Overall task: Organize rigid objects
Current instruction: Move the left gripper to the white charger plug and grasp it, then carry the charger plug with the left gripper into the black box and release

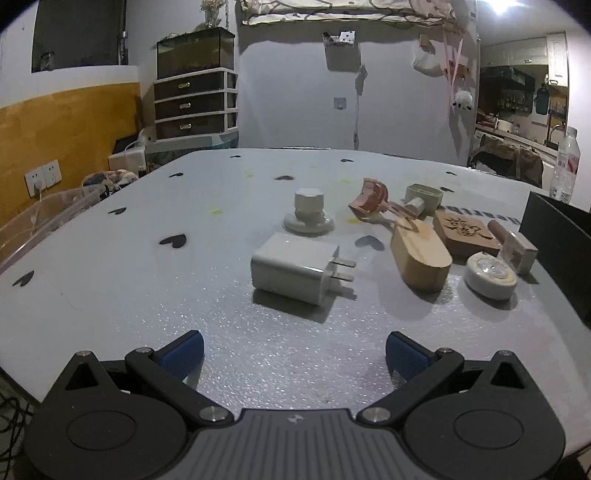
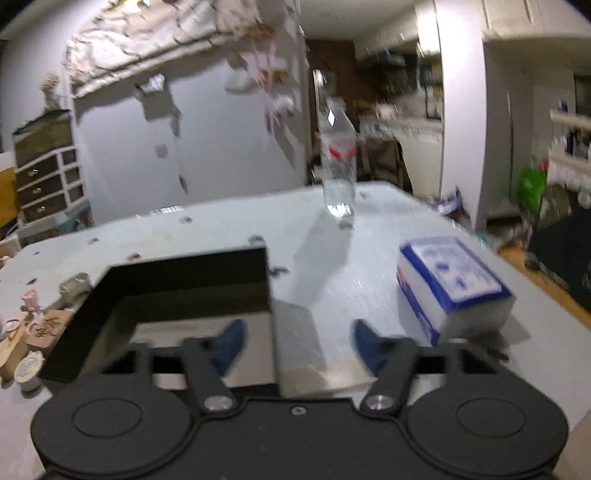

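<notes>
Left wrist view: left gripper (image 1: pixel 294 352) stood wide open, empty, over the table (image 1: pixel 147 288); white charger (image 1: pixel 295 268) lay just ahead.

Right wrist view, blurry: right gripper (image 2: pixel 295 343) partly open, apparently holding nothing, above the black box (image 2: pixel 177 273)'s right wall.

A pale wall (image 1: pixel 295 92) stands behind the surface (image 1: pixel 147 240). A dark drawer unit (image 1: pixel 195 103) carries a glass tank (image 1: pixel 195 53). Wood panelling (image 1: pixel 66 125) lines the left; a bright lamp (image 1: pixel 498 5) shines overhead.
</notes>
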A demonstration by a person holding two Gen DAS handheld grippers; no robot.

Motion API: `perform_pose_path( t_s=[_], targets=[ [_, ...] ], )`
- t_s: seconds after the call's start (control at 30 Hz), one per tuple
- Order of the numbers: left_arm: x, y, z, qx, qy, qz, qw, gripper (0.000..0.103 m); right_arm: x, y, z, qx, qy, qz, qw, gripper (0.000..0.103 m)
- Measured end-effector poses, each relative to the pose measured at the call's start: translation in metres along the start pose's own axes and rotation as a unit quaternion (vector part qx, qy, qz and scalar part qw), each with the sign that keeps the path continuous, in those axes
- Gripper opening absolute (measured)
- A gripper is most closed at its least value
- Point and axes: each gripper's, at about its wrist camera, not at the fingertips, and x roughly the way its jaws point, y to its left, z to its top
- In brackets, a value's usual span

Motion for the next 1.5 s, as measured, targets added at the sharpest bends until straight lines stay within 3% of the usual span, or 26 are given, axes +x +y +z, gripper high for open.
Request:
perform_pose_path(
  t_s=[0.07,0.2,0.3,0.43,0.47,0.73,0.97,1.23,1.5],
  targets=[
    [0.001,0.002,0.000,-0.001,-0.005,0.002,1.0000,0.103,0.003,-0.001,-0.003,-0.003,0.003,0.020,1.000,0.057],
    [0.003,0.006,0.001,0.008,-0.010,-0.007,0.9999,0.103,0.007,0.007,-0.007,-0.020,0.010,0.019,1.000,0.053],
    [0.008,0.010,0.007,0.013,-0.008,-0.025,0.9996,0.103,0.014,0.013,-0.008,-0.030,0.015,0.020,0.999,0.045],
    [0.016,0.016,0.019,0.015,-0.019,-0.039,0.9989,0.100,0.020,0.017,-0.007,-0.028,0.021,0.039,0.999,0.023],
    [0.018,0.016,0.022,0.019,-0.022,-0.040,0.9988,0.098,0.021,0.019,-0.007,-0.031,0.021,0.036,0.999,0.022],
    [0.043,0.015,0.040,0.042,-0.034,-0.087,0.9948,0.093,0.022,0.017,-0.008,-0.021,0.019,0.031,0.999,0.015],
    [0.049,0.011,0.035,0.058,-0.018,-0.093,0.9938,0.070,0.022,0.018,-0.008,-0.021,0.019,0.028,0.999,0.015],
    [0.035,0.020,0.034,0.013,-0.015,-0.102,0.9945,0.069,0.022,0.018,-0.007,-0.023,0.017,0.026,0.999,0.015],
    [0.010,-0.002,0.052,0.020,-0.034,-0.140,0.9894,0.068,0.020,0.020,-0.008,-0.038,0.014,0.022,0.999,0.013]
  ],
)
